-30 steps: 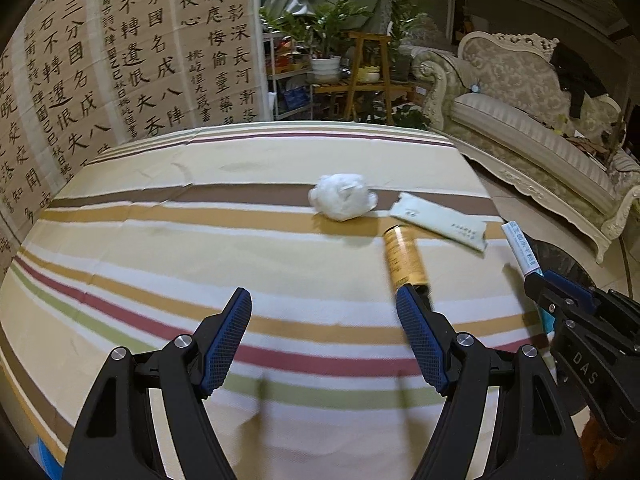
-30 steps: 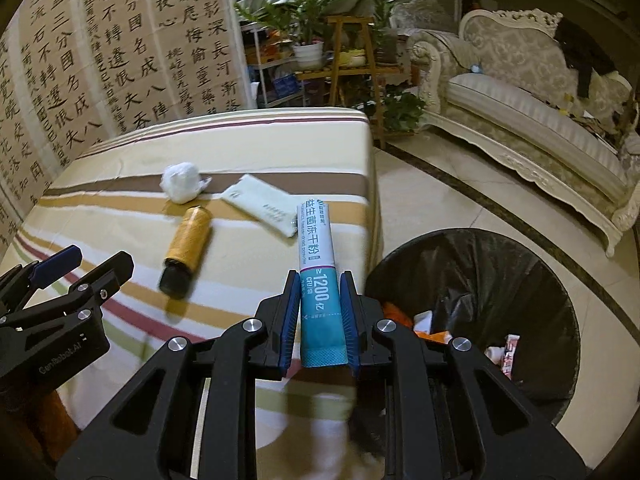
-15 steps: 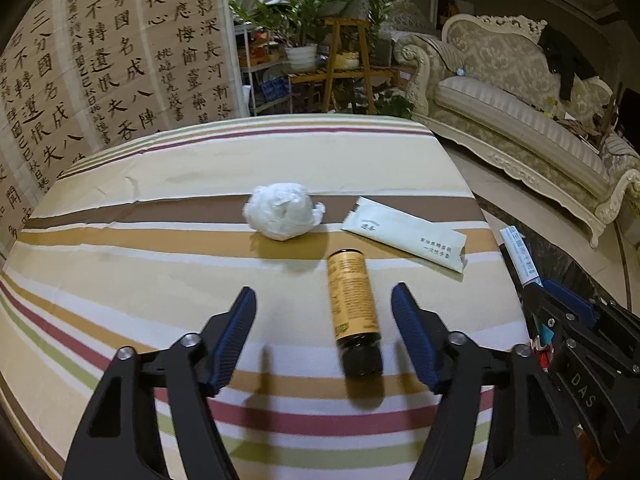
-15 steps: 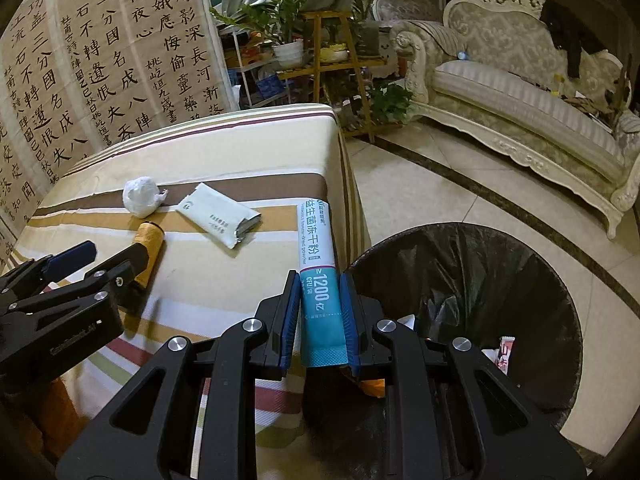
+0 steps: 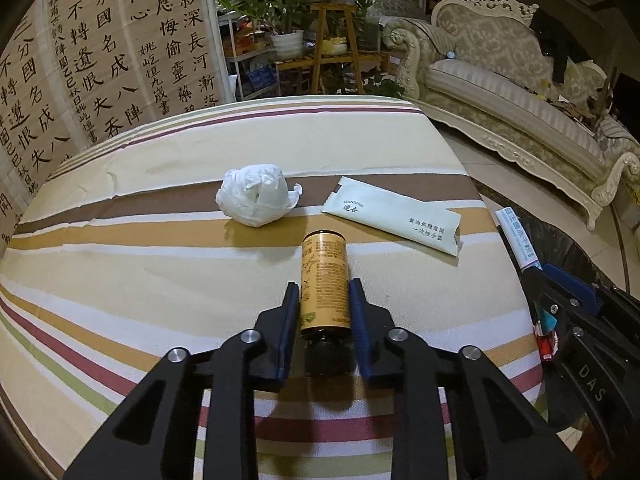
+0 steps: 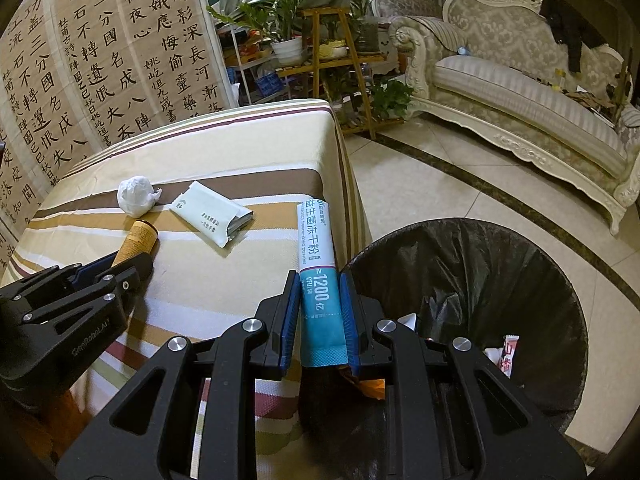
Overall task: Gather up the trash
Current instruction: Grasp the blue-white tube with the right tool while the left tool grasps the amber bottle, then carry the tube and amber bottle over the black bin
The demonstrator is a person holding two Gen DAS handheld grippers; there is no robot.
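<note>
left hand-held gripper (image 5: 324,300) clamps bottle (image 5: 324,280) — right (image 6: 320,300) grips sachet (image 6: 318,264).

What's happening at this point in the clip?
A person is clearing trash off a striped table with two handheld grippers. The left gripper is shut on a small amber bottle that lies on the cloth. The right gripper holds a blue-and-white sachet near the rim of the black-lined trash bin. A crumpled white wad and a pale green packet remain on the table.
</note>
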